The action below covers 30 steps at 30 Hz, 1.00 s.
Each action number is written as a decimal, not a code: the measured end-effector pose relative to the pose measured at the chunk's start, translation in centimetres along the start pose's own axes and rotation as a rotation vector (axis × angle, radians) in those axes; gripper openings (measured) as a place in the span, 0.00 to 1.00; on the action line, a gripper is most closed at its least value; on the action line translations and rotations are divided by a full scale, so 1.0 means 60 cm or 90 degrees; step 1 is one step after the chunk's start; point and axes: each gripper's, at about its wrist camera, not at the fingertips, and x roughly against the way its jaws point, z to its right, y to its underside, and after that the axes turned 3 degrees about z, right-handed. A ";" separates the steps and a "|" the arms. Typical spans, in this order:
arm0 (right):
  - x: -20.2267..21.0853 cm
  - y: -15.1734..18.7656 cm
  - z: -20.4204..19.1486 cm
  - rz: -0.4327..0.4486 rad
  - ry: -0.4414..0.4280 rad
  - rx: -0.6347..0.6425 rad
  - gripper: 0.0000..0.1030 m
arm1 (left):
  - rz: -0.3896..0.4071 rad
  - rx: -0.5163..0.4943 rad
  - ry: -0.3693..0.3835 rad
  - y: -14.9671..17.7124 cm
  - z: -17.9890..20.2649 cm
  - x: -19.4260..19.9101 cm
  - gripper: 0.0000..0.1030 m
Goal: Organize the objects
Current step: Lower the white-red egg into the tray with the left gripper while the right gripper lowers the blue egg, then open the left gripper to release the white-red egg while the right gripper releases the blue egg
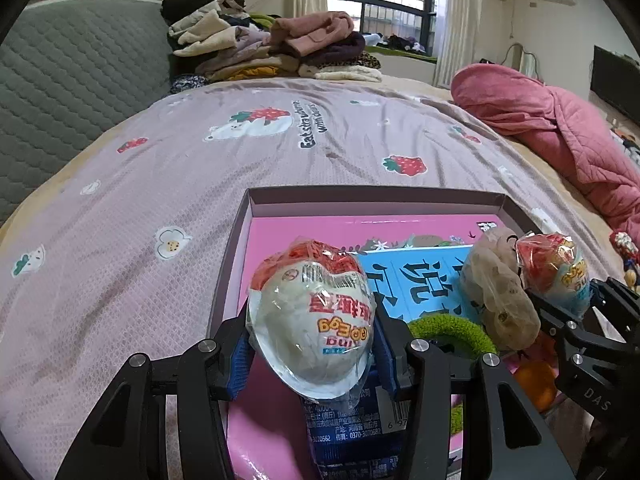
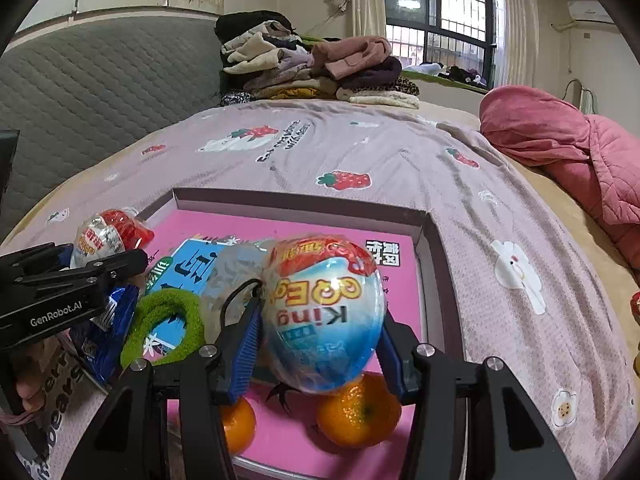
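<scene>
My left gripper (image 1: 312,344) is shut on a white and red wrapped toy egg (image 1: 314,320), held above the left part of a shallow box (image 1: 360,194) with a pink floor. My right gripper (image 2: 320,344) is shut on a blue and red wrapped toy egg (image 2: 324,316) above the box's (image 2: 304,196) near right part. Each gripper and its egg show in the other view: right egg (image 1: 556,272), left egg (image 2: 108,236). In the box lie a blue booklet (image 2: 200,264), a green hair ring (image 2: 160,328), a beige plush (image 1: 500,292), a blue snack packet (image 1: 352,420) and two oranges (image 2: 360,416).
The box lies on a bed with a mauve strawberry-print sheet (image 1: 240,152). A pile of folded clothes (image 1: 272,44) sits at the far end, a grey quilted headboard (image 1: 60,92) at left, a pink quilt (image 1: 560,132) at right.
</scene>
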 end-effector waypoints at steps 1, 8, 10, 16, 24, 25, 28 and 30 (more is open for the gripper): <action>0.000 0.001 0.000 0.000 0.000 0.000 0.51 | -0.001 0.001 0.003 0.000 -0.001 0.000 0.50; 0.001 -0.001 -0.002 -0.003 -0.010 0.000 0.51 | -0.012 0.022 0.011 0.000 -0.014 -0.005 0.51; 0.002 0.000 -0.002 -0.007 -0.014 -0.001 0.51 | -0.014 0.019 0.007 0.001 -0.013 -0.007 0.52; 0.001 0.002 0.000 -0.021 -0.022 -0.011 0.53 | -0.021 0.017 -0.001 0.004 -0.013 -0.009 0.58; 0.010 0.005 0.000 -0.025 -0.023 -0.006 0.56 | -0.026 0.032 -0.002 0.003 -0.025 -0.010 0.63; 0.011 0.005 0.001 -0.025 -0.023 -0.007 0.57 | -0.026 0.031 -0.004 0.003 -0.024 -0.009 0.63; 0.016 0.005 0.003 -0.024 -0.025 -0.012 0.57 | -0.021 0.029 -0.004 0.003 -0.023 -0.005 0.63; 0.021 0.004 0.006 -0.020 -0.023 -0.013 0.57 | -0.016 0.027 -0.002 0.002 -0.020 0.000 0.63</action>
